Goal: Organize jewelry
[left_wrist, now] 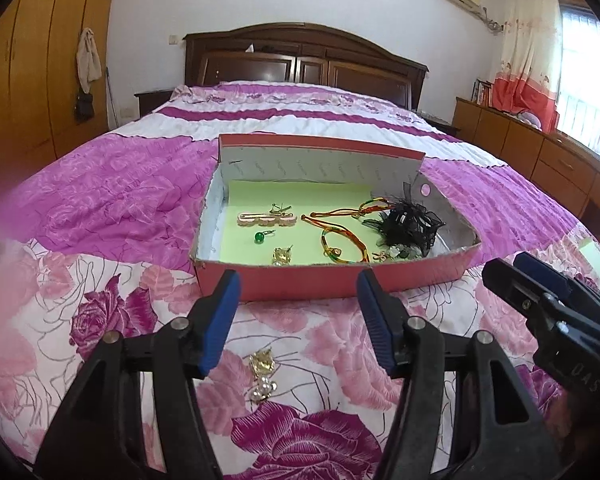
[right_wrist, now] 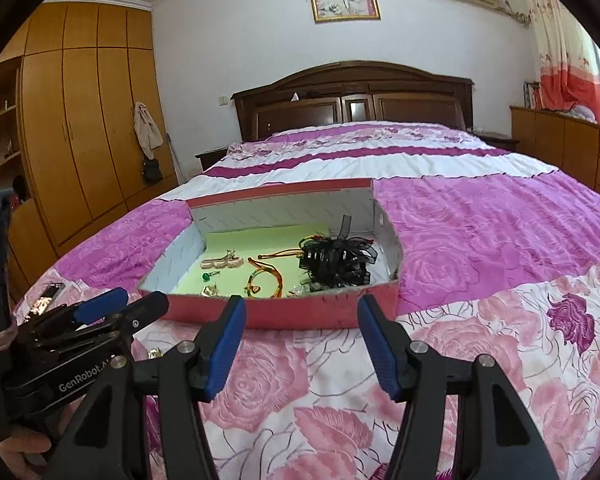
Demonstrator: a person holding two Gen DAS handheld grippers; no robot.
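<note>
Both grippers empty: left gripper (left_wrist: 298, 320) and right gripper (right_wrist: 302, 340) have jaws spread, nothing between them. Red box (left_wrist: 300, 280) on the bed (left_wrist: 120, 200) already holds bracelets and hairpieces. One gold brooch (left_wrist: 262, 376) lies loose on the quilt, just below the left jaws. Risk: thin piece on soft fabric, so the jaws could snag the quilt or slip off.
</note>
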